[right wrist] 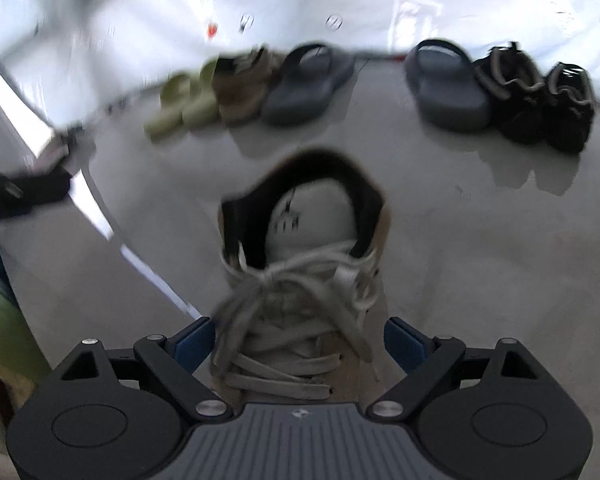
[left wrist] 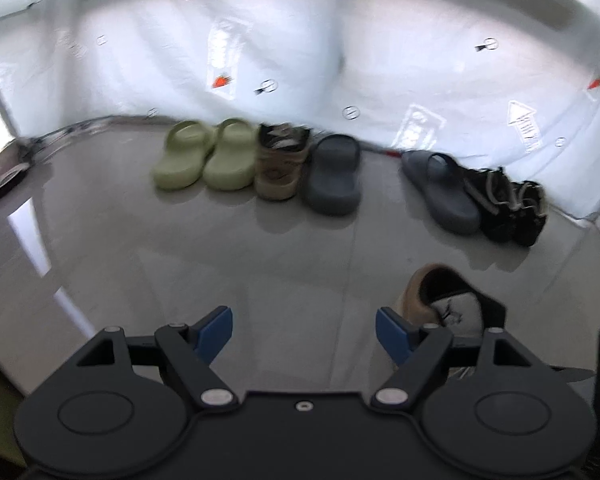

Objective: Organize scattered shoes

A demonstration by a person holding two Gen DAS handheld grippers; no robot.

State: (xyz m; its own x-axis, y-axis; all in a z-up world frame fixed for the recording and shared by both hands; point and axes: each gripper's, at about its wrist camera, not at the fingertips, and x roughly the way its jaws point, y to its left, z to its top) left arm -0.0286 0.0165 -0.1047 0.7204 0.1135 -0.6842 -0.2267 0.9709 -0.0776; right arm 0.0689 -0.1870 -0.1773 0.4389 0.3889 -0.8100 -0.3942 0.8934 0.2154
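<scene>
Right gripper (right wrist: 298, 344) straddling tan laced sneaker (right wrist: 300, 264) at frame centre, blue pads beside both flanks; clamped or not, can't tell. Left gripper (left wrist: 304, 330) apart, empty, lower centre. Row of shoes (left wrist: 260, 160) along wall, upper frame. Risks: loose laces snagging on pad, soft upper slipping from grip. No containers visible.

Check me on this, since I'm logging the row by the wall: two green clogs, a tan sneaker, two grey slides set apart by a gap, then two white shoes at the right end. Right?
Not quite: the two shoes at the right end are black, not white, as the right wrist view shows. The rest holds: two green clogs, a tan sneaker, and two grey slides with a gap between them.
</scene>
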